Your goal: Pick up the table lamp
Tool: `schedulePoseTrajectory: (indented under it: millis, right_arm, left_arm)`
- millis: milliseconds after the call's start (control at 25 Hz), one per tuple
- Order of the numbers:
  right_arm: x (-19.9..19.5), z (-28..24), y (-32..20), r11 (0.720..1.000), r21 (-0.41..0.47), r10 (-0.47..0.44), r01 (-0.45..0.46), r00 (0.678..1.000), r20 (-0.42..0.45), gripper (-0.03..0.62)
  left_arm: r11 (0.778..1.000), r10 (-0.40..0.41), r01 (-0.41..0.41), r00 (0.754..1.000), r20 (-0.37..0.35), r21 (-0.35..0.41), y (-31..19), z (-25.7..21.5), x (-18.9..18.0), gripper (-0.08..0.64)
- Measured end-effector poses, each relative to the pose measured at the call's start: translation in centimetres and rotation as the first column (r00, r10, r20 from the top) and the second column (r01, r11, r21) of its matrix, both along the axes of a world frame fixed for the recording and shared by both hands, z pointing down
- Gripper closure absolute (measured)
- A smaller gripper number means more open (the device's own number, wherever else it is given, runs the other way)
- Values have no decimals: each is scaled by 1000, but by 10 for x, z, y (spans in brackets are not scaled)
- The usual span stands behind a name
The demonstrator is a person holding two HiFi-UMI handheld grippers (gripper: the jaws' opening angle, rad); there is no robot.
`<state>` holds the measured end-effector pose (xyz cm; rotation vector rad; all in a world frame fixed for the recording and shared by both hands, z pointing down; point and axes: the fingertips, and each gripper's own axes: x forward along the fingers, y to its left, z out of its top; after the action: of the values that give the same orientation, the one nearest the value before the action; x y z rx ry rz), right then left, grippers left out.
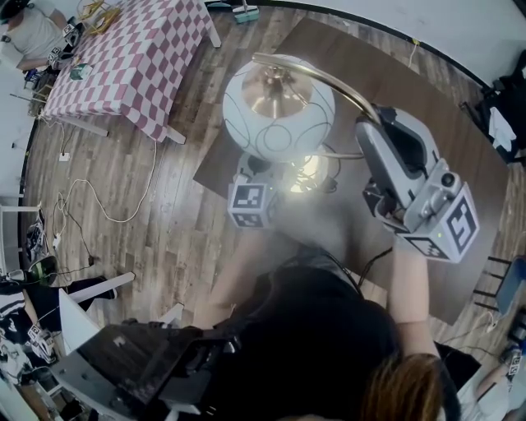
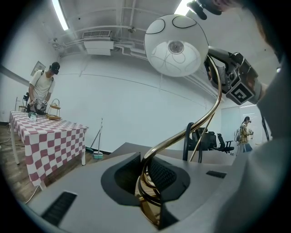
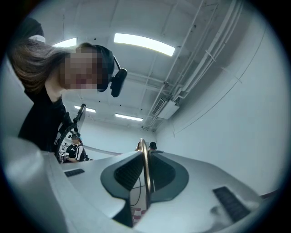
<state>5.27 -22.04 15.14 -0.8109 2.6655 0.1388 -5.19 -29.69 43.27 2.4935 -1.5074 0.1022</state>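
Observation:
The table lamp has a white globe shade (image 1: 279,111) on a curved brass stem (image 1: 329,82), and it is lit above the dark brown table (image 1: 427,99). My left gripper (image 2: 146,182) is shut on the brass stem low down, near its coiled foot; in the head view only its marker cube (image 1: 251,204) shows below the shade. My right gripper (image 1: 371,119) is shut on the upper bend of the stem, and the thin brass rod (image 3: 144,168) stands pinched between its pads. From the left gripper view the shade (image 2: 175,45) hangs overhead, with the right gripper (image 2: 234,79) beside it.
A table with a red-checked cloth (image 1: 131,57) stands at the back left, with a person (image 1: 29,33) working at it. Cables (image 1: 99,205) trail over the wooden floor. A mop (image 1: 245,11) lies near the far wall. Office chairs (image 2: 204,139) stand beyond the dark table.

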Motion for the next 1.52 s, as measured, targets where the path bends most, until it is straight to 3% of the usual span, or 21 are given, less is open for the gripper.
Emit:
schedulePoseTrajectory:
  millis: [400,1520]
  right_arm:
    - [4,-7,4,999,21,-25,25,1000,5,546]
    - [14,-18,-9,998,47,49,-49,999,-15,546]
  left_arm:
    - [1000,-21,21,1000,10,16,1,-7,1,512]
    - [999,6,-7,1000,11,33,-23,-20,19,512]
